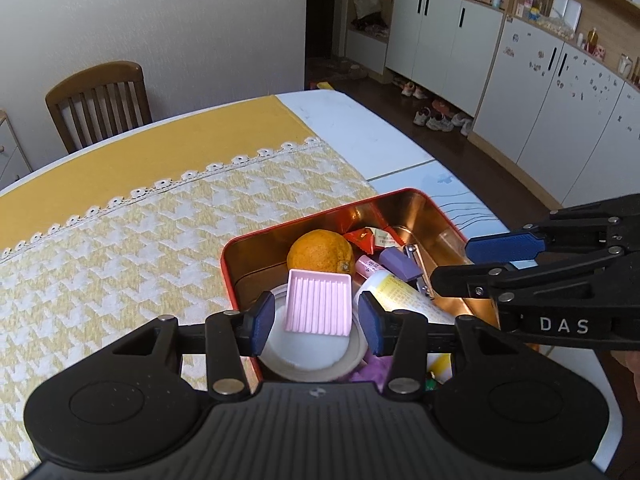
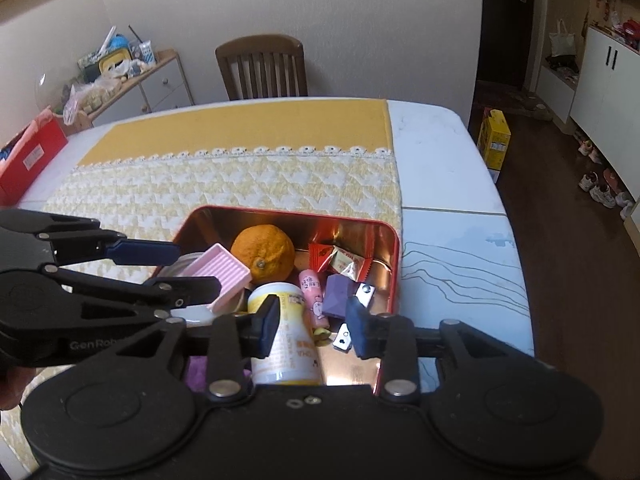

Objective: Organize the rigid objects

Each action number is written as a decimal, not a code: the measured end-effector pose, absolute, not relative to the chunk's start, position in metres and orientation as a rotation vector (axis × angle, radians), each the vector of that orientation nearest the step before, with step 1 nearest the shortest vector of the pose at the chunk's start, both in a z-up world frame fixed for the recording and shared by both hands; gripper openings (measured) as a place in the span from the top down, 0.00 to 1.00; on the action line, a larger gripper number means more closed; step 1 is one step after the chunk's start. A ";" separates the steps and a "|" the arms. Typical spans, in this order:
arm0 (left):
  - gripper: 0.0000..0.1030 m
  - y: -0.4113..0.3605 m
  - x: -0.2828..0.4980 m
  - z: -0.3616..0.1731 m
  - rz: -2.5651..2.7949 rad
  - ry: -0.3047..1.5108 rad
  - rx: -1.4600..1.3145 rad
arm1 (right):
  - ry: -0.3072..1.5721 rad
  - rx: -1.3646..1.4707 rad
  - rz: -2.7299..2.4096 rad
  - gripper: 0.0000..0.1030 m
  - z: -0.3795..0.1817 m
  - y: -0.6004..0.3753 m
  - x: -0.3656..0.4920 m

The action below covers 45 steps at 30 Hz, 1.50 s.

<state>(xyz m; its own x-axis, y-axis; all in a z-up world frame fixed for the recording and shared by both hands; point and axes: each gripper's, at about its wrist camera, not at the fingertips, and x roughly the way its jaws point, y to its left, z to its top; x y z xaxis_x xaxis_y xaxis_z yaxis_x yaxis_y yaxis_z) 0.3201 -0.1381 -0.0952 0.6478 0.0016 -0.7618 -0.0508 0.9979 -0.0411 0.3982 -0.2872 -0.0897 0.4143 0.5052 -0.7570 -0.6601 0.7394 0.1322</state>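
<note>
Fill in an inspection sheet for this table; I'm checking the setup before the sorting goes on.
Surface: white table with a yellow houndstooth runner.
Job's things: red tin holding an orange, pink ridged tray, yellow-and-white bottle, purple stapler, pink tube, wrapped sweets and a white lid.
Clutter: red box at the table's edge.
Grippers: left hand-held gripper open over the pink tray; right hand-held gripper open over the bottle; neither grips anything.
Cables: nothing seen.
Surroundings: wooden chair, white cabinets, shoes on the floor.
</note>
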 end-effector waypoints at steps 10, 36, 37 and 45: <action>0.45 -0.141 0.279 -0.067 -0.014 0.771 -0.066 | 0.827 -0.126 0.737 0.51 -0.070 -0.305 0.371; 0.17 -0.118 0.194 -0.021 0.008 0.635 -0.122 | 0.589 -0.049 0.703 0.00 -0.019 -0.319 0.274; 0.16 -0.118 0.192 -0.021 0.010 0.636 -0.126 | 0.585 -0.050 0.697 0.00 -0.018 -0.319 0.272; 0.03 -0.118 0.181 -0.019 -0.002 0.629 -0.163 | 0.579 -0.042 0.669 0.00 -0.017 -0.320 0.257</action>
<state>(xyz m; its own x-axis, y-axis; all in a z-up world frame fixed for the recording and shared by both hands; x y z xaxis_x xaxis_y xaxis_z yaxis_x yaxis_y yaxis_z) 0.1814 -0.1179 -0.0192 0.8089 -0.0515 -0.5857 -0.0477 0.9871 -0.1526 0.2571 -0.3196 -0.0170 0.6333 0.5734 -0.5198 -0.5963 0.7896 0.1445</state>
